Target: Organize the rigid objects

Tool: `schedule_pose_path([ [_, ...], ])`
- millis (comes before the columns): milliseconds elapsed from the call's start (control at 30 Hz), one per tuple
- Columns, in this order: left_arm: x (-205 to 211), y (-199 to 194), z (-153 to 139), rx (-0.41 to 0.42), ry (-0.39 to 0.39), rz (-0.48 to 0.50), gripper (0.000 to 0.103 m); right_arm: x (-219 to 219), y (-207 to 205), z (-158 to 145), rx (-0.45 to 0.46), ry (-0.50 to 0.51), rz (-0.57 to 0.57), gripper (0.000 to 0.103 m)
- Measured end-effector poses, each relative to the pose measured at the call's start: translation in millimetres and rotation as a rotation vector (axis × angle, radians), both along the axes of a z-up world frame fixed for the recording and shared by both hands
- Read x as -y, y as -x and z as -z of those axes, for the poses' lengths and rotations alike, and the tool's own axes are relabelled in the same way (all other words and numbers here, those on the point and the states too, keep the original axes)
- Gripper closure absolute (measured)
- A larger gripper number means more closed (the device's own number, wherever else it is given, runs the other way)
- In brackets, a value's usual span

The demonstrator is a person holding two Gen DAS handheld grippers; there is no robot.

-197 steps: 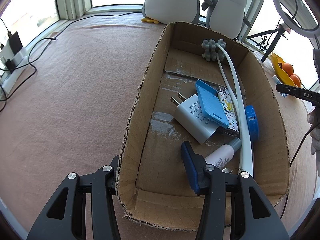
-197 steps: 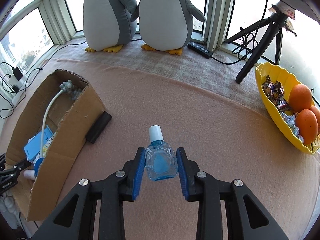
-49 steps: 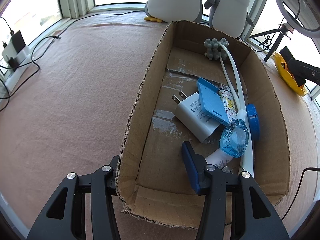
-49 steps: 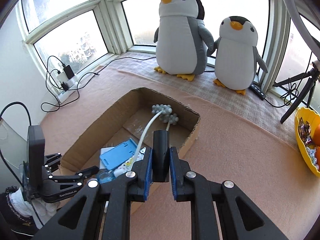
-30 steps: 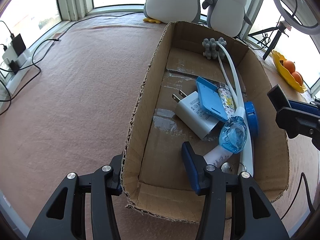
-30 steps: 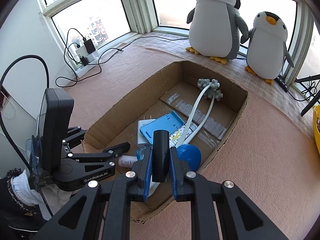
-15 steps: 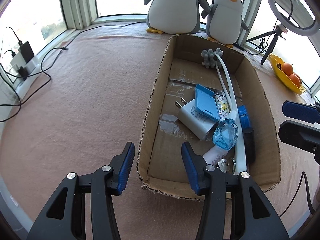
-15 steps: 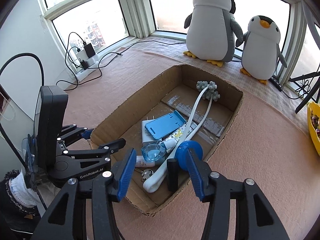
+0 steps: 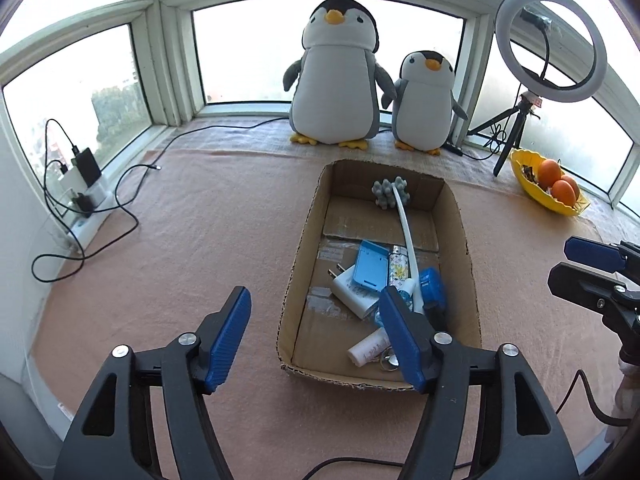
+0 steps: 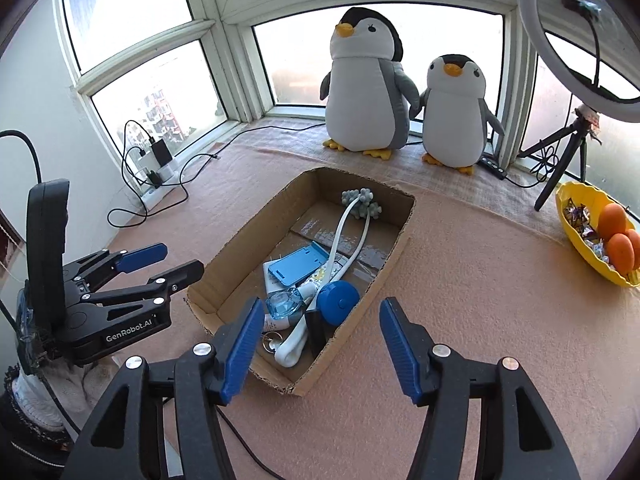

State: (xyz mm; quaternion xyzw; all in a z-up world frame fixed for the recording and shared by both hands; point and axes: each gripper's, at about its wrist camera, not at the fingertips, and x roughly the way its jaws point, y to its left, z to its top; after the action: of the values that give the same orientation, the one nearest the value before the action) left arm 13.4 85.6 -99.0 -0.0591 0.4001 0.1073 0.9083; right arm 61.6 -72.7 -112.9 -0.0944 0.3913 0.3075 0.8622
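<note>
An open cardboard box (image 9: 302, 256) (image 10: 394, 252) sits on the pink cloth and holds several objects. Among them are a blue phone stand (image 9: 372, 270) (image 10: 298, 268), a white charger (image 9: 354, 296), a clear blue bottle (image 10: 284, 304), a round blue disc (image 10: 338, 298), a black block (image 10: 316, 330) and a white stalk with a grey bobbled head (image 9: 390, 194) (image 10: 362, 202). My left gripper (image 9: 316, 334) (image 10: 166, 262) is open and empty, raised near the box's front left. My right gripper (image 10: 320, 344) (image 9: 576, 262) is open and empty above the box's near end.
Two plush penguins (image 9: 338, 80) (image 10: 456, 116) stand by the window. A yellow bowl with oranges (image 9: 550, 196) (image 10: 600, 236) sits at the right. A ring light on a tripod (image 9: 550, 44) stands behind it. A power strip with cables (image 9: 82, 208) lies at the left.
Both grippers have drawn back and up from the box, which looks smaller now. The right gripper had let the black block drop into the box and stays open. The left gripper let go of the box wall.
</note>
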Motion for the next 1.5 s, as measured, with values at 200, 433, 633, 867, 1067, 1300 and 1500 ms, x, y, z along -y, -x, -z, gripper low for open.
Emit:
schedule_pose_path([
  [200,16.1,9.6,-33.1,0.069,-0.047,0.025,0.030,26.0,11.7,-25.8,0.075,-0.049,0.094,0.036],
  [433,31.3,17.5,-50.9,0.101,-0.080,0.050,0.023,40.9,30.7,-35.1,0.142,-0.021,0.146,0.030],
  [633,39.8,19.2,-51.3,0.094,-0.065,0.074,0.023,47.0,36.4,-37.8,0.161,-0.022,0.166,0.028],
  [867,41.0,19.2,-49.1,0.085,-0.054,0.074,0.023,50.7,32.8,-35.7,0.147,-0.027,0.180,0.027],
  [1067,38.8,18.6,-47.6,0.079,-0.048,0.068,0.023,48.8,30.2,-32.1,0.132,-0.022,0.175,0.027],
  [1300,39.6,18.1,-47.7,0.078,-0.048,0.071,0.023,49.3,29.9,-31.5,0.129,-0.024,0.174,0.027],
  [1500,39.1,17.9,-47.5,0.076,-0.047,0.067,0.023,46.8,30.1,-29.8,0.126,-0.013,0.168,0.027],
])
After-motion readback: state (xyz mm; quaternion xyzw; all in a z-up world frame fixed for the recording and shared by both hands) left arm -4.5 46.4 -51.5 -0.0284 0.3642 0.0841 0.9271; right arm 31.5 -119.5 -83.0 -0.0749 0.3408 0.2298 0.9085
